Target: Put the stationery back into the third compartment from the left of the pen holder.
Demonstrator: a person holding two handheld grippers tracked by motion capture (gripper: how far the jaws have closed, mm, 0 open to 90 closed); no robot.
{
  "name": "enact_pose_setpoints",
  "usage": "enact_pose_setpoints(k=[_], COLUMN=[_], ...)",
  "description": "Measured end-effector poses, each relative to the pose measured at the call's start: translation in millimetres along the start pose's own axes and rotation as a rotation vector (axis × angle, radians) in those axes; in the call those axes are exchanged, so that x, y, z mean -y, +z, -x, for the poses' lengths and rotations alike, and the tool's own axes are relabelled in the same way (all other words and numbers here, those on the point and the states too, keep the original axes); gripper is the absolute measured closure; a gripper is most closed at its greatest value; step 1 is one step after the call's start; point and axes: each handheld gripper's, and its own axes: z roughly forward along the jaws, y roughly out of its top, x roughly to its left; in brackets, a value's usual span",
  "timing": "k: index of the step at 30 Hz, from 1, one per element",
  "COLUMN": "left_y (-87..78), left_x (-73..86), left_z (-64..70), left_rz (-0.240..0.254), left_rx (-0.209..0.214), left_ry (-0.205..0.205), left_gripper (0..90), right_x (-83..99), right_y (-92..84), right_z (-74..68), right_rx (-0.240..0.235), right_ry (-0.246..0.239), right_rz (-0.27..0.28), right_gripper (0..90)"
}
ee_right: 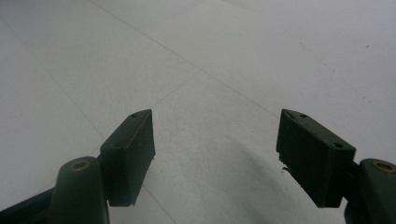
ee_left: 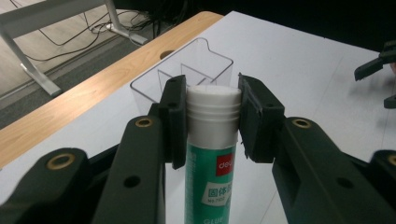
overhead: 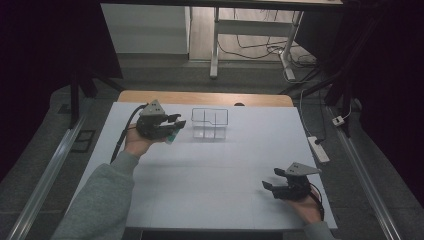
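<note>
Clear plastic, thin-walled and split into compartments, the bin (overhead: 210, 123) sits at upper centre of the high view, just right of the left gripper (overhead: 176, 121); that gripper is clamped on a glue stick (ee_left: 211, 154), a smooth green-and-white cylinder with a ribbed white cap, its long axis running along the jaws toward the bin, which I judge the likely target; the right gripper (overhead: 274, 179), lower right, well apart, gapes wide over the bare matte white table (overhead: 215, 170) and holds nothing.
</note>
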Motion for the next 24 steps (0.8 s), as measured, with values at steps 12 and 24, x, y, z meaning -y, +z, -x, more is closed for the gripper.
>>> enact_pose_setpoints(k=[12,24], left_y=[18.2,32.5], left_x=[-20.3,-35.6], left_z=[9.5,15.0], left_rz=[0.007,0.017], left_rx=[0.018,0.028], left_ry=[0.012,0.007], left_gripper=[64.7,64.7], right_x=[0.8,1.0], right_y=[-1.2,-2.9], right_z=[1.8,2.5], right_rx=[0.000,0.001], right_ry=[0.003,-0.003], right_rz=[0.018,0.022], right_gripper=[27.4,27.1])
